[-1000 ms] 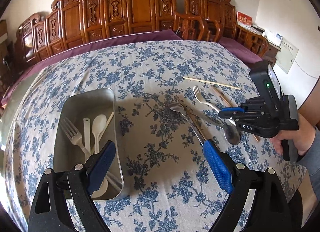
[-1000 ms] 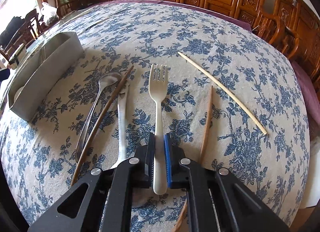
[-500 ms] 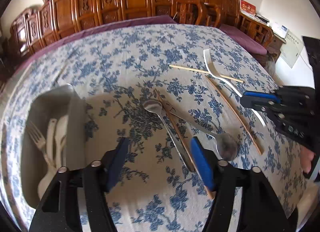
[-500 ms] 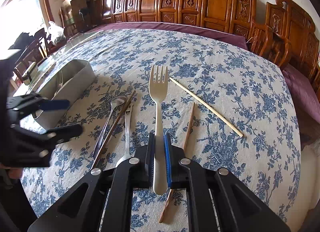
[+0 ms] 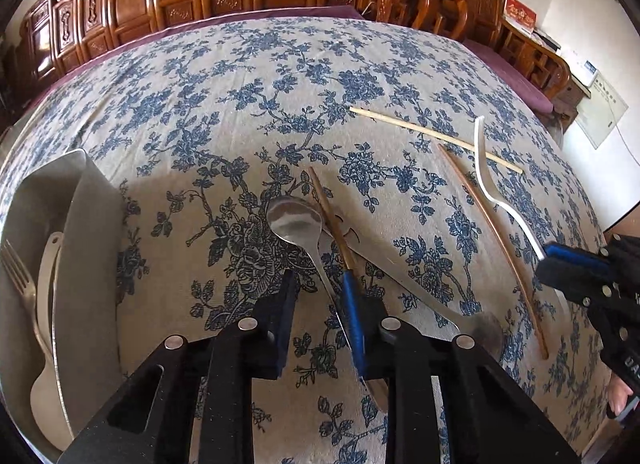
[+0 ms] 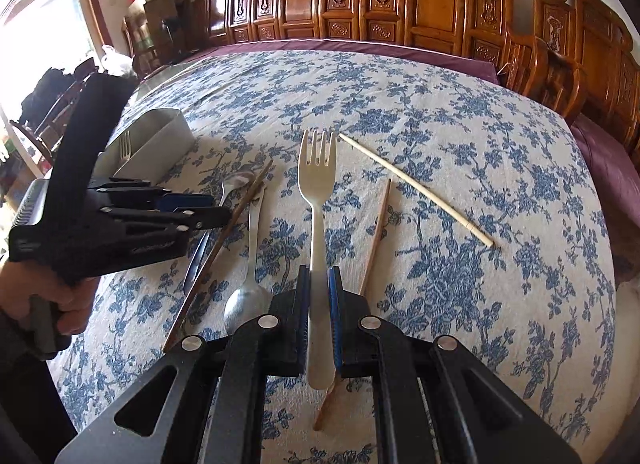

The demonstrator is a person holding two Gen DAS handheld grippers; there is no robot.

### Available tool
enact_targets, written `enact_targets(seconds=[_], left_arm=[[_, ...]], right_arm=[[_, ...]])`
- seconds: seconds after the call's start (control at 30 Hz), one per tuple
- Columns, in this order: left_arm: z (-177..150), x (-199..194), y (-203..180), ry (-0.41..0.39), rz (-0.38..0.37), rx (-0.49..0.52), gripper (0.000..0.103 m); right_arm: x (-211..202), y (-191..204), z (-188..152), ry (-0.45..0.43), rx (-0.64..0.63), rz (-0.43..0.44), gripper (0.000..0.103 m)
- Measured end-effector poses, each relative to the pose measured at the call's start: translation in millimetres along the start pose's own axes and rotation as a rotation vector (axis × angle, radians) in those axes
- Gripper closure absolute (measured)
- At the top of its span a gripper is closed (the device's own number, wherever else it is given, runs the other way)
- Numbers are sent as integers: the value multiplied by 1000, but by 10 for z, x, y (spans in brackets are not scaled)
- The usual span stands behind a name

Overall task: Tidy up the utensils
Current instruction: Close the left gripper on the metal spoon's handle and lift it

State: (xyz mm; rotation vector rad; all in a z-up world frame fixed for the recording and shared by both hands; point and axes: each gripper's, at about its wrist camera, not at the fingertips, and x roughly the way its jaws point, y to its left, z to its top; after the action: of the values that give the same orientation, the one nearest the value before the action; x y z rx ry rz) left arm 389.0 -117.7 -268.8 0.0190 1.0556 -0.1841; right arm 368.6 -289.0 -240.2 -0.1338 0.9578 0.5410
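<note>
At the far left sits the rectangular grey metal utensil tray (image 5: 86, 248), already holding a metal fork and pale plastic pieces lying lengthwise. Just right of it, the left gripper (image 5: 318, 316) is low over the blue-flowered tablecloth (image 5: 224, 103), its fingers narrowly apart and straddling the handle of the silver metal spoon (image 5: 298, 223). From the wrist view it is hard to say whether the pads already touch the handle; they look not yet clamped. The spoon's bowl points away from the gripper, its long axis running almost straight along the fingers. A dark brown wooden chopstick (image 5: 330, 219) lies against the spoon's right side, so the step would best be done by closing on the handle alone, squarely across it, leaving the chopstick outside the right pad. A second silver spoon (image 6: 250, 288) lies beside them, bowl toward the person.

Further right, the right gripper (image 6: 319, 324) is clamped on the handle of the cream plastic fork (image 6: 316, 199), lifted clear of the cloth, tines pointing forward and away. Beyond it lie a reddish chopstick (image 6: 376, 236) and a pale bamboo chopstick (image 6: 416, 189).
</note>
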Motion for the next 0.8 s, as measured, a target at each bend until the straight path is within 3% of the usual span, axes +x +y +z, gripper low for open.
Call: enact_targets(seconds=[0.2, 0.47, 0.8], left_arm=[[-14, -2, -18, 3, 27, 3, 100], [-111, -373, -14, -40, 23, 74, 101], [-223, -1031, 297, -118, 6, 89, 101]], right_arm=[[-79, 53, -56, 19, -12, -23, 92], [-212, 253, -60, 20, -12, -56, 92], [-454, 610, 75, 1, 5, -84, 92]])
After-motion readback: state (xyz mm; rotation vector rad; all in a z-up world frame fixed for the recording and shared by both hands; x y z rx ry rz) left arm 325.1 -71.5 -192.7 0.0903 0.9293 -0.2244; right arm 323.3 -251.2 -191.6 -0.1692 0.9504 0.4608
